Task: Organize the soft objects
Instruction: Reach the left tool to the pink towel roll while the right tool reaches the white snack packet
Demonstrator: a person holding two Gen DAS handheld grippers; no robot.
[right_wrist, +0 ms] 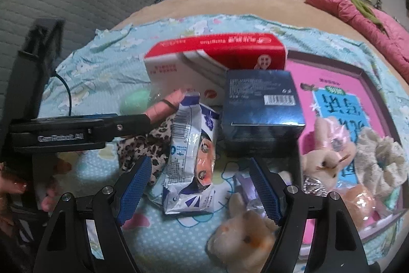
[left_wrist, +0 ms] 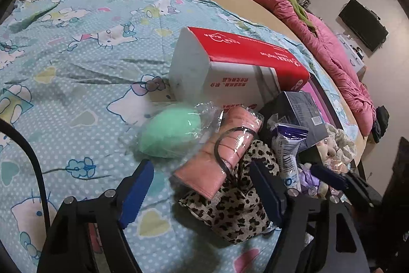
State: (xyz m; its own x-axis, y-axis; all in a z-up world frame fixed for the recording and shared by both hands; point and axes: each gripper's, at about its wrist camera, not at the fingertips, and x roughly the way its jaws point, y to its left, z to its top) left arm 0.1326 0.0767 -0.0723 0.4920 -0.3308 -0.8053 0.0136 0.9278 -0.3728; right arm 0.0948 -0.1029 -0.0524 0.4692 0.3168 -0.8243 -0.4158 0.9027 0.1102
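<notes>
A pile of soft and boxed things lies on a bed covered by a light blue cartoon-print sheet (left_wrist: pixel 76 68). The left tongs (left_wrist: pixel 202 186) stand released, their blue pads apart, with the near end of a pink cloth roll (left_wrist: pixel 219 157) in clear wrap between them; whether a pad touches it cannot be told. The roll rests on a leopard-print cloth (left_wrist: pixel 230 211), and a green sponge (left_wrist: pixel 166 134) in plastic lies just beside it, on the left of that view. Behind them a red and white tissue pack (left_wrist: pixel 230 63) leans on a dark blue box (left_wrist: pixel 301 114).

The right tongs (right_wrist: pixel 202 188) are also released and hold nothing. Between their pads lies a crumpled blue and white packet (right_wrist: pixel 189 165). A small plush rabbit (right_wrist: pixel 242 232) sits near the right pad, another rabbit (right_wrist: pixel 324 160) and a fluffy cream scrunchie (right_wrist: pixel 383 160) rest on a pink book (right_wrist: pixel 340 94). A person's fingers (right_wrist: pixel 48 196) show at the left edge of the right wrist view.
</notes>
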